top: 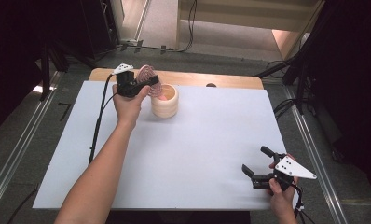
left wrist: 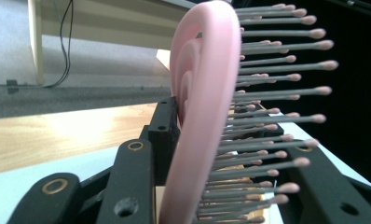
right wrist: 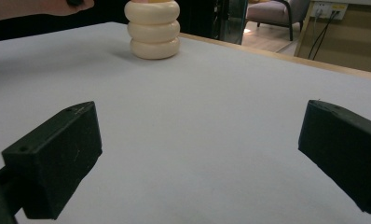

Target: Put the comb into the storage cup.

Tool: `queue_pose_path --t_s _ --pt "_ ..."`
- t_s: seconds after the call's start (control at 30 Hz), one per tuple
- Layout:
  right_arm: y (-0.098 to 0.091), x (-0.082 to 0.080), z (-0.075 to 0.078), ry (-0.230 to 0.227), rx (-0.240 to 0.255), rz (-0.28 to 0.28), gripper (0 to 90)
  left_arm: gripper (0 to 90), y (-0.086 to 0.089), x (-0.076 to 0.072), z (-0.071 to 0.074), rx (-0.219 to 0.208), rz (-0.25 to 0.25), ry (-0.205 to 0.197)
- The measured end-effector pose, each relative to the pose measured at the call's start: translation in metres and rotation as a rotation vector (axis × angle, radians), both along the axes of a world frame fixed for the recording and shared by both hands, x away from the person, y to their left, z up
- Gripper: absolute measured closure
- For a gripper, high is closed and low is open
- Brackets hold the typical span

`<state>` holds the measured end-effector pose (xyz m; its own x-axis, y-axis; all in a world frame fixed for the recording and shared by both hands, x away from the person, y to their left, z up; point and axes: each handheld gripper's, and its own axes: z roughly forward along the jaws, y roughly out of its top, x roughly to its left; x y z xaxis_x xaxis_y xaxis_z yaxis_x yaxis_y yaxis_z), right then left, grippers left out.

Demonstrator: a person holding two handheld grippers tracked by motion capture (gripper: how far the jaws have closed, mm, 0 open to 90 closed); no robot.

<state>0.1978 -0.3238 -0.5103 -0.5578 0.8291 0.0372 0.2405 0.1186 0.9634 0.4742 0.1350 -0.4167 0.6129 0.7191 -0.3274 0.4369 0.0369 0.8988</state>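
One pink hairbrush (top: pixel 147 77) pinched in the left tool (top: pixel 148 84), head just above the rim of the cream ribbed holder (top: pixel 165 103), handle end seemingly dipping inside. Judged as the step of standing the brush in that holder; next called for lowering straight down, then easing the pinch. Right tool (top: pixel 257 164) spread wide and idle, well apart from the holder at the near corner. White sheet over a wooden table (top: pixel 183 140); beyond the holder, grey floor, cables, dark stands.

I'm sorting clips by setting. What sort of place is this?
Probably an indoor lab or recording room: a white-covered table ringed by dark curtains, floor rails and loose cables, with an armchair behind.
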Motion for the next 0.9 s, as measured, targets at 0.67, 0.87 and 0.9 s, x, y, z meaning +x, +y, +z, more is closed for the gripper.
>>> queue_pose_path --t_s 0.67,0.87,0.9 --pt "0.0004 0.0002 -0.0001 0.000 -0.002 -0.001 0.0 33.5 0.0087 -0.0050 0.0037 0.014 0.015 -0.023" --pt "0.0006 0.0003 -0.0002 0.003 -0.002 -0.004 0.0 23.8 0.0092 -0.0062 0.0049 0.025 0.015 -0.033" --pt "0.0005 0.0003 -0.0001 0.004 -0.003 -0.003 0.0 21.5 0.0091 -0.0063 0.0050 0.029 0.018 -0.032"
